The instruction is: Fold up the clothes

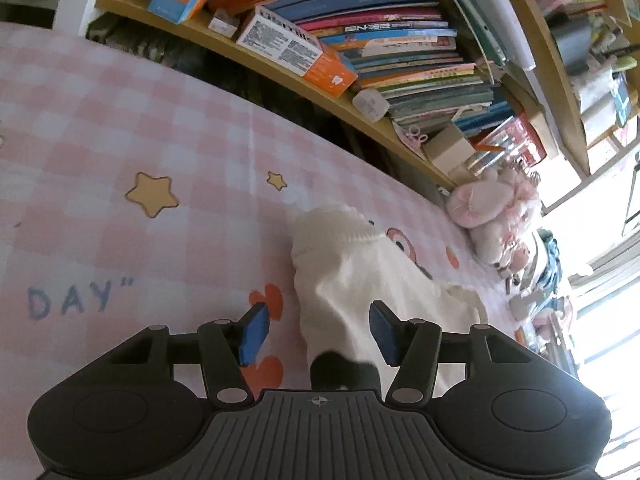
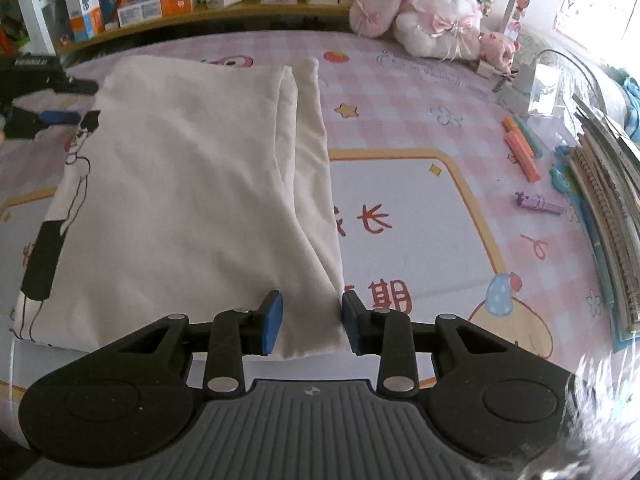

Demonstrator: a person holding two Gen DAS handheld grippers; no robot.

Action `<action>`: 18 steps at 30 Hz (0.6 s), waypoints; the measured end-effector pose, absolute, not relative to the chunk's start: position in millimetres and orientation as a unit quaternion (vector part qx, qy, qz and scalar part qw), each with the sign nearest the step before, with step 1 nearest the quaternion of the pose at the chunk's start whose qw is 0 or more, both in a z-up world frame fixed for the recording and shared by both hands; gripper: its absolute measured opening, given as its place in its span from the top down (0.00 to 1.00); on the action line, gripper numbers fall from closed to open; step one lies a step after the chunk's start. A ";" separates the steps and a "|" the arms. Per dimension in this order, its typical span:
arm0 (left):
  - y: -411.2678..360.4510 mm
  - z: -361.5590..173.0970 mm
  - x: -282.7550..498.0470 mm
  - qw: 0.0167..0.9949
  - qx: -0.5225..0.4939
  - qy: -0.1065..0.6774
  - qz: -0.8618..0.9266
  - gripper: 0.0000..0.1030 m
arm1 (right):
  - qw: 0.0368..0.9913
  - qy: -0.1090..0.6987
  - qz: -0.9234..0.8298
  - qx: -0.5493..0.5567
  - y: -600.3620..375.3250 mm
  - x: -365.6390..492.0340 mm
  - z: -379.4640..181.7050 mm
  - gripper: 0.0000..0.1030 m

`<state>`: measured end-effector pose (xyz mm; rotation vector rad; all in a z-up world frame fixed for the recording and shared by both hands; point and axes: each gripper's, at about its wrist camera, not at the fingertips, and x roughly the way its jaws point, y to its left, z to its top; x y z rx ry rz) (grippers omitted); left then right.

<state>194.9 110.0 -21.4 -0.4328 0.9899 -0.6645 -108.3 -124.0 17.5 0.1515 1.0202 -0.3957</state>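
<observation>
A white T-shirt (image 2: 192,184) with a black cartoon print lies folded on the pink checked mat (image 2: 400,92). In the right wrist view my right gripper (image 2: 310,320) stands open over its near corner. The folded edge lies between the blue pads (image 2: 272,320) without being pinched. My left gripper (image 2: 80,102) shows at the shirt's far left side. In the left wrist view the shirt (image 1: 360,276) runs away from the camera, its ribbed collar (image 1: 344,228) at the far end. My left gripper (image 1: 318,332) is open, with the cloth lying loose between its pads.
A wooden shelf (image 1: 280,76) packed with books and boxes borders the mat's far side. Pink and white plush toys (image 2: 432,20) sit at the back right. Orange highlighters (image 2: 520,148), a purple pen (image 2: 540,204) and stacked notebooks (image 2: 608,216) lie along the right.
</observation>
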 end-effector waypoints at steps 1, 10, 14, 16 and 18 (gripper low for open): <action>108.5 -23.5 199.3 0.804 -0.207 0.463 -0.311 0.47 | 0.850 0.488 -0.188 0.069 -123.0 -107.6 15.8 0.70; 96.9 -39.1 229.6 0.790 -0.261 0.462 -0.307 0.50 | 0.848 0.502 -0.166 0.023 -116.3 -102.4 8.6 0.70; 91.9 -43.1 231.7 0.783 -0.259 0.467 -0.320 0.78 | 0.847 0.503 -0.168 0.035 -119.3 -102.8 9.3 0.70; 91.3 -32.2 220.8 0.802 -0.229 0.433 -0.342 0.89 | 0.848 0.501 -0.170 0.037 -119.1 -103.2 9.4 0.70; 89.8 -13.8 202.1 0.827 -0.191 0.371 -0.376 0.91 | 0.848 0.499 -0.173 0.042 -119.2 -104.0 9.3 0.70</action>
